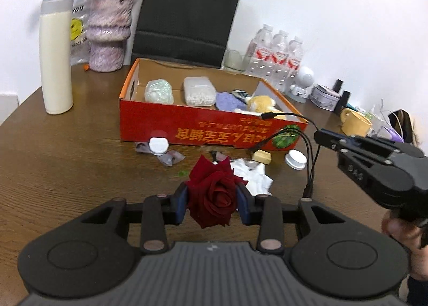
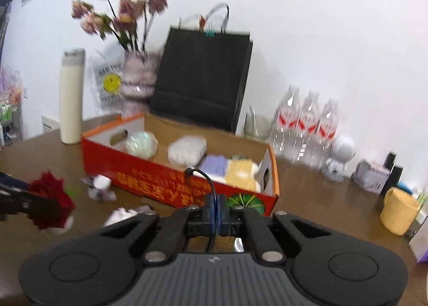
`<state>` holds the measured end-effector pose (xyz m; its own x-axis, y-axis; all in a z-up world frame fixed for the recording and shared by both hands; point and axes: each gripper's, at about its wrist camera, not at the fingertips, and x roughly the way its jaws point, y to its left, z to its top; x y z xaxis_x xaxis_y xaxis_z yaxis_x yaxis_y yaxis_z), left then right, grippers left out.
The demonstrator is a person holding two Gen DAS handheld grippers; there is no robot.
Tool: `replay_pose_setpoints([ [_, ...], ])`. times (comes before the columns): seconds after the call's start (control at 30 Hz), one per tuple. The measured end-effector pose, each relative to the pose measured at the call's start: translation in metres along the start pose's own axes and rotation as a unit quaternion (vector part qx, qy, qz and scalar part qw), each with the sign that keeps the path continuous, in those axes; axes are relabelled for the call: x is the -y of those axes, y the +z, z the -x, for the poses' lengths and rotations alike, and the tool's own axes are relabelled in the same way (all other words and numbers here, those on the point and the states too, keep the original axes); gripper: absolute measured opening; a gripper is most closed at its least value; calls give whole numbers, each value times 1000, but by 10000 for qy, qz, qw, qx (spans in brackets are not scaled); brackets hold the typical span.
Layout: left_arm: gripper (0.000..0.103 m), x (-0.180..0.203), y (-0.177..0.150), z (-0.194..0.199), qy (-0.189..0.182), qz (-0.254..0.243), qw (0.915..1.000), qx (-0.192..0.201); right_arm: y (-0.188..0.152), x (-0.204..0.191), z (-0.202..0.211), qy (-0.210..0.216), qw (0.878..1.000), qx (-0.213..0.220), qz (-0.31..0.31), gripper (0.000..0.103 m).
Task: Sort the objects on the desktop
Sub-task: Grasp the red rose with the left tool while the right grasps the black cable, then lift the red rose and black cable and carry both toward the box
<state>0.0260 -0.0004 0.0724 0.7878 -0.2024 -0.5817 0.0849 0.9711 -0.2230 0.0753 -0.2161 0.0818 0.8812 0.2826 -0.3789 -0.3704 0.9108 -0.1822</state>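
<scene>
Roughly halfway, by the look of it: red box (image 1: pixel 187 124) already holding a few bits, but scraps, a white cap (image 1: pixel 158 144) and tissue (image 1: pixel 251 176) still loose on the table (image 1: pixel 67 172). Left gripper (image 1: pixel 212 203) clamped on the rose (image 1: pixel 214 193), above the table. Right gripper (image 2: pixel 216 208) pinched shut on a black cable (image 2: pixel 206 180), just in front of the box.

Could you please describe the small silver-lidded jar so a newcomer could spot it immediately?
Start at the red cardboard box on the wooden table. Just outside its right front corner sits the round jar, beside a pale soap-like block. Its silver metal lid sets it apart.
</scene>
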Motion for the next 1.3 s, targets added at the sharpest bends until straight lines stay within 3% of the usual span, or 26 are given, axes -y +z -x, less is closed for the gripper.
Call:
replay_pose_setpoints([
  [0.27, 38, 17, -18, 13, -131, -47, 9998, -144, 1, -12, 64, 191, 9993, 305, 125, 1],
  [0.53, 38, 29, -21, 34, -268, -147, 9995, 45, 20, -14, 108, 184, 9972, 629, 351, 1],
  [0.63, 38, 27, -26, 38, -265, -108, 9996, 10, 23, -9, 108, 316, 9986, 299, 311, 2],
  [0.7, 38, 23, -31, 40, -252, -73, 9997, -18, 16, 3, 105, 507, 9986, -47, -172, 10],
  [0.73, 38, 20, -33, 40, -244, -51, 9997, -28, 10, 11, 104, 613, 9966, -213, -505, 20],
  [0.77, 38, 16, -36, 40, -227, -1, 9997, -55, 1, 18, 103, 764, 9925, -402, -870, 33],
  [0.83, 38, 7, -39, 38, -161, 101, 9997, -130, -19, 25, 97, 1163, 9788, -707, -1528, 44],
  [0.9, 38, 0, -40, 35, -60, 185, 9996, -191, -37, 18, 86, 1519, 9652, -1090, -1827, 45],
  [0.97, 38, -6, -40, 35, 3, 238, 9995, -204, -47, 2, 76, 1718, 9595, -1295, -1821, 46],
  [1.03, 38, -9, -40, 37, 6, 255, 9995, -182, -53, -14, 64, 1856, 9555, -1452, -1774, 46],
  [1.1, 39, -12, -41, 39, 22, 254, 9995, -167, -57, -31, 50, 1813, 9548, -1698, -1633, 38],
  [1.13, 39, -14, -42, 40, 38, 263, 9995, -165, -58, -37, 43, 1795, 9555, -1788, -1508, 21],
  [1.17, 39, -16, -43, 41, 46, 273, 9995, -165, -60, -45, 39, 1747, 9570, -1887, -1339, 11],
  [1.3, 39, -27, -44, 42, 126, 379, 9991, -163, -42, -62, 48, 1954, 9608, -1764, -876, 5],
])
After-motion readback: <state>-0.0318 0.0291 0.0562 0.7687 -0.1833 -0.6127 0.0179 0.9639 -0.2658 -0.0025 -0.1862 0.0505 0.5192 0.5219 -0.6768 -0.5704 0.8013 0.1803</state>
